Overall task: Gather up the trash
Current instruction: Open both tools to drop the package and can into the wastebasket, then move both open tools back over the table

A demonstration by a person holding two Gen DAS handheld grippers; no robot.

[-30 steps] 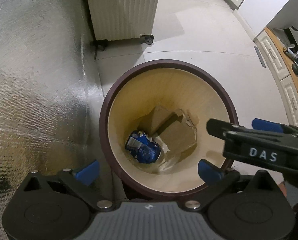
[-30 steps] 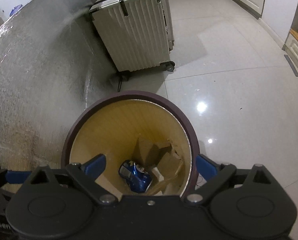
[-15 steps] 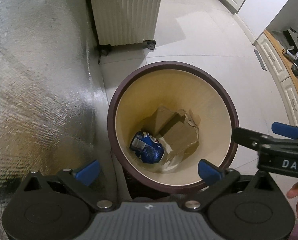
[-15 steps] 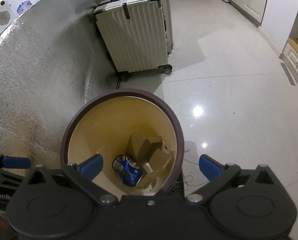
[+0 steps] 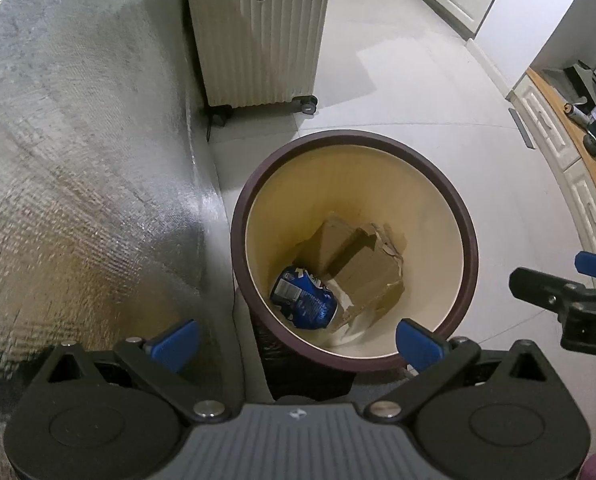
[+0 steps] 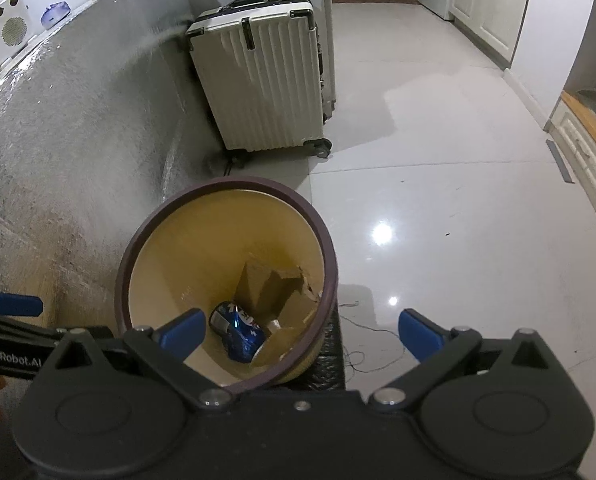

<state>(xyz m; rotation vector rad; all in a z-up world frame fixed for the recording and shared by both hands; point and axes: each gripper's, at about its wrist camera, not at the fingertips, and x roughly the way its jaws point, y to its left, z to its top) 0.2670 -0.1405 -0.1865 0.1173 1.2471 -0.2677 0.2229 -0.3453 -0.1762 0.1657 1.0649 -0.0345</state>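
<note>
Fingers of both grippers stand wide apart w/ nothing between them: left gripper (image 5: 295, 338) and right gripper (image 6: 298, 330) both point down over the round trash bin (image 5: 468, 236), cream inside w/ a dark brown rim. Crushed blue can (image 5: 304, 298) lies at the bin's bottom, touching torn brown cardboard (image 5: 362, 264) beside it. Bin sits on the tile floor (image 6: 438, 208) next to a silver foil-covered surface (image 5: 77, 160), w/ a cream hard-shell suitcase (image 6: 265, 80) behind.

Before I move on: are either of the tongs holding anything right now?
Nothing. Left tongs and right tongs stand open and empty; the blue can lies in the bin.
</note>
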